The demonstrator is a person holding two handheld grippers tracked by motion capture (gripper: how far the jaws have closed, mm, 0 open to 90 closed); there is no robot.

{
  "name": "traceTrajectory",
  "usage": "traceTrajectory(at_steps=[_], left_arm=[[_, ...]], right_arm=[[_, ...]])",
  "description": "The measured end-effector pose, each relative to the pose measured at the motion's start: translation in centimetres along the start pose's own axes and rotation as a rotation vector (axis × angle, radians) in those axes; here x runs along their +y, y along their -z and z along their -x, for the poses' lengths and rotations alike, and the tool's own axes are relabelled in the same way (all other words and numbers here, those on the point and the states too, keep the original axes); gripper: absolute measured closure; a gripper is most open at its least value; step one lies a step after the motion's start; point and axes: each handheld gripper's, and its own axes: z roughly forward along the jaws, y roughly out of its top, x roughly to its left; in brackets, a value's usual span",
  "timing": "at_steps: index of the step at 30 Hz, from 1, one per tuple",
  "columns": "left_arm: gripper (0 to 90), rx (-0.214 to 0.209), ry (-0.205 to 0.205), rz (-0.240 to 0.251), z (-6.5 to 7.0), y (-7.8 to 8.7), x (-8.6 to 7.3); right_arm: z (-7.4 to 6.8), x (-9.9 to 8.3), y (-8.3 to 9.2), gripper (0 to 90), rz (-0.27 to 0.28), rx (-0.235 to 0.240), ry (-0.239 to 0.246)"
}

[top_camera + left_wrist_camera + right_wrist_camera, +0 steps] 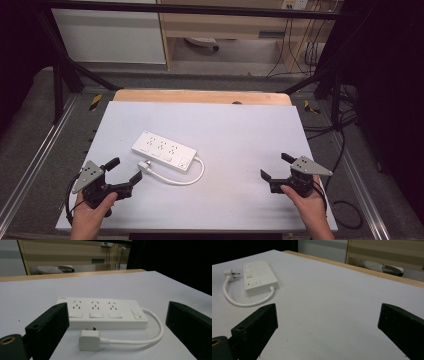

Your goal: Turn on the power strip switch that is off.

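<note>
Left tool (122,171) and right tool (277,166), both spread wide and empty, rest near the bench's (240,200) front corners. Left of centre lies a white power strip (163,151): probably light, rigid, slippery; its plug (145,164) on a bendy cord offers the easiest hold.

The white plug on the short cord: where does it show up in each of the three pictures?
High view: the plug lies left of centre, just in front of the power strip.
Left gripper view: low centre, between the open jaws.
Right gripper view: far upper left.
Shared landmark: the power strip, beside the plug in all three.
</note>
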Motion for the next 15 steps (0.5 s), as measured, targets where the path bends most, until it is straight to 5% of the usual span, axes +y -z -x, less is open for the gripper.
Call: traceTrajectory(at_steps=[15], left_arm=[[5.0, -0.003, -0.001, -0.001, 0.22, 0.13, 0.18]], right_arm=[[0.07, -0.07, 0.07, 3.2, -0.005, -0.009, 0.007]])
